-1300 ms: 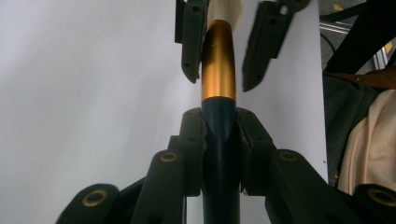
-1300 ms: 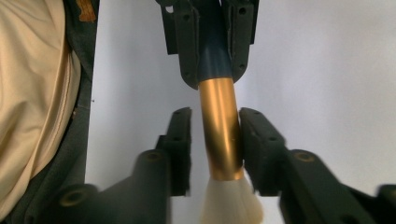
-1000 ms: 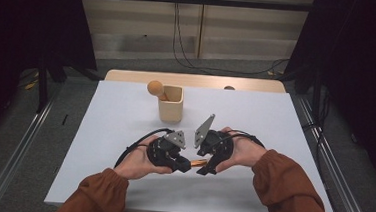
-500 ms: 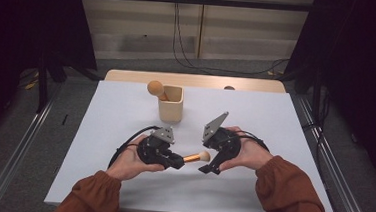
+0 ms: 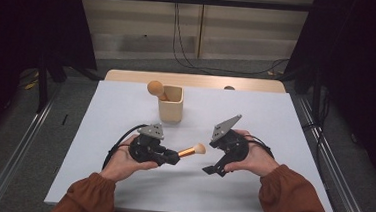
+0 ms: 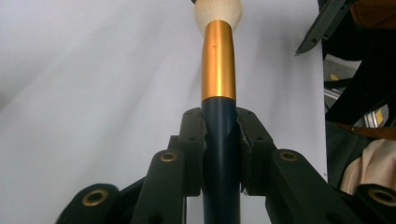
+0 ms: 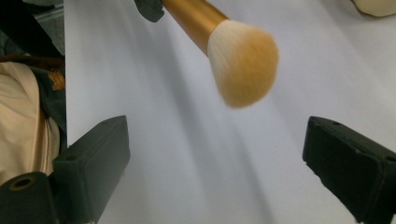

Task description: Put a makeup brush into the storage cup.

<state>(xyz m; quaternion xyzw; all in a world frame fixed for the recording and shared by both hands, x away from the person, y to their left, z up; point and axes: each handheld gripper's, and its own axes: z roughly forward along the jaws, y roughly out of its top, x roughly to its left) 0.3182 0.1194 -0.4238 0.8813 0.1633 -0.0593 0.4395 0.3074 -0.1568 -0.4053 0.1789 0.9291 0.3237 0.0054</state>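
Handover done: left gripper (image 5: pixel 172 157) fingers clamp the makeup brush (image 5: pixel 193 150) handle, right gripper (image 5: pixel 211 170) fingers have just been opening, empty, bristles beyond them; next, the wooden cup (image 5: pixel 171 104).

Both forearms reach in over the counter, sleeves at the near edge. The left gripper (image 5: pixel 171 157) lies level in its hand (image 5: pixel 122 159), jaws clamped tight and pointing right. The right gripper (image 5: pixel 210 170), cradled in the right hand (image 5: pixel 252 158), has just been opening; its jaws stand wide apart with nothing between them.
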